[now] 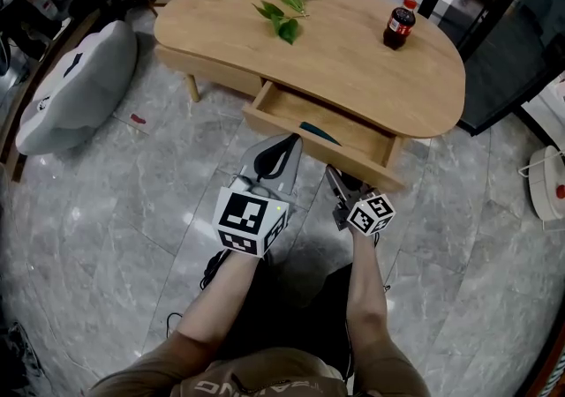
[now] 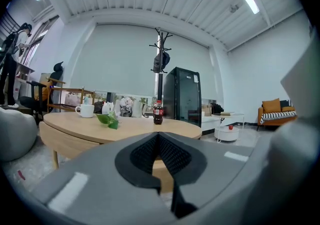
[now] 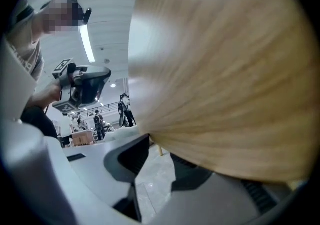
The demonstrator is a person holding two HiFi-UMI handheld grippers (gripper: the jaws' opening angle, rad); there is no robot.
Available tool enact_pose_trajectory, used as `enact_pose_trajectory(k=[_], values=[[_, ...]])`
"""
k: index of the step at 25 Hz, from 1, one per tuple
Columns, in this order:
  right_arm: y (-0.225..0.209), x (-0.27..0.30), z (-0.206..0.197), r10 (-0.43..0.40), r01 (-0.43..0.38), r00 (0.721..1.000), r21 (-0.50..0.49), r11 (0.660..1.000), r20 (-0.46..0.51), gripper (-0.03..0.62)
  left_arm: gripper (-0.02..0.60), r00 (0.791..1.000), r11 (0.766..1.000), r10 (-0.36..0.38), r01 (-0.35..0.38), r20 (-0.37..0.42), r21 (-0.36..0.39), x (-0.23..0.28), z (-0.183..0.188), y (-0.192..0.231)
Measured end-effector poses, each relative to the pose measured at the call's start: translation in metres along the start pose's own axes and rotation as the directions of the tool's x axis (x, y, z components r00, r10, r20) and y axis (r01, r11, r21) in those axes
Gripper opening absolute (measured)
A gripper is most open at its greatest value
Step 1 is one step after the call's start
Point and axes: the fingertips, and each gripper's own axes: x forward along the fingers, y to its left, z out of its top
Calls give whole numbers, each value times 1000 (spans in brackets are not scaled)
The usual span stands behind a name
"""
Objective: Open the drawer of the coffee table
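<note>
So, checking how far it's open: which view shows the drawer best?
Head view: the drawer stands pulled out, inside visible. Left gripper view mostly hides it behind the fingers; right gripper view shows only blurred wood up close.

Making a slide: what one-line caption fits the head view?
Drawer of the coffee table pulled open; left tongs and right tongs near its front.

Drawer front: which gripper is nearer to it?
Right. The right gripper is close up to the drawer front; the left gripper is held higher and farther back.
</note>
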Motion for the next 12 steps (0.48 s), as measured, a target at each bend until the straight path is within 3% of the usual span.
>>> enact_pose_trajectory(k=[12], values=[[24, -13, -12, 24, -24, 1000, 4, 1000, -13, 132, 6, 1000, 1000, -3, 3, 7, -10, 1, -1, -5]])
